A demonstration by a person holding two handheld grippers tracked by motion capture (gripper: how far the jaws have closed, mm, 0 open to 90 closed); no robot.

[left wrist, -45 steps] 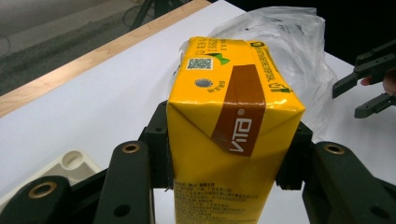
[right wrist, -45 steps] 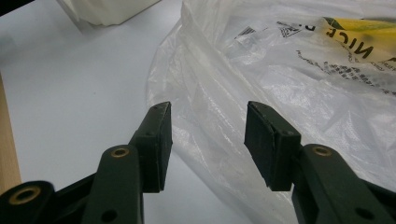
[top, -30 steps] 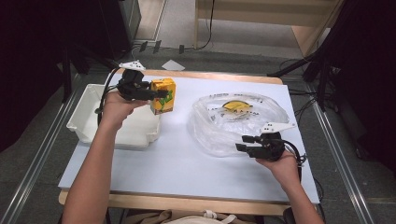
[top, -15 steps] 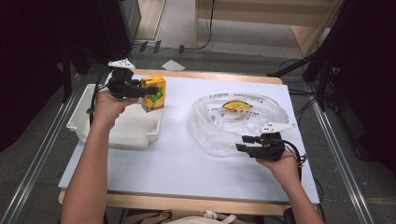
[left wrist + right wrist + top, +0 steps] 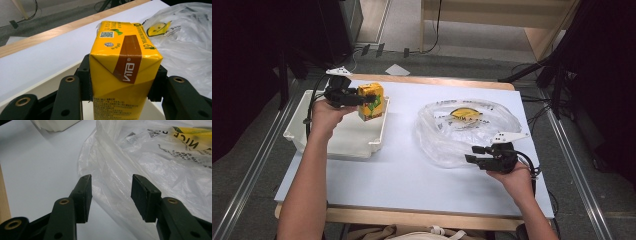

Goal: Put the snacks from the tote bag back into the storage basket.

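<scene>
A yellow drink carton (image 5: 372,101) with a brown band hangs over the right end of a white tray (image 5: 312,135). My left gripper (image 5: 368,99) is shut on the yellow carton (image 5: 122,67), its pads pressing both sides. A clear plastic bag (image 5: 467,127) with a yellow logo lies crumpled on the white table top. My right gripper (image 5: 472,155) rests at the bag's near edge, open. In the right gripper view the right gripper (image 5: 111,195) has its jaws apart, with the clear bag (image 5: 150,162) lying just beyond and beneath them.
The white tray's (image 5: 62,75) rim passes under the carton in the left gripper view. The table's (image 5: 412,175) wooden edge runs along the front and back. Cables and dark stands surround the table on the floor.
My left hand has carried the carton leftward from beside the tray to over its right end and a little lower. The right gripper has stayed where it was.
</scene>
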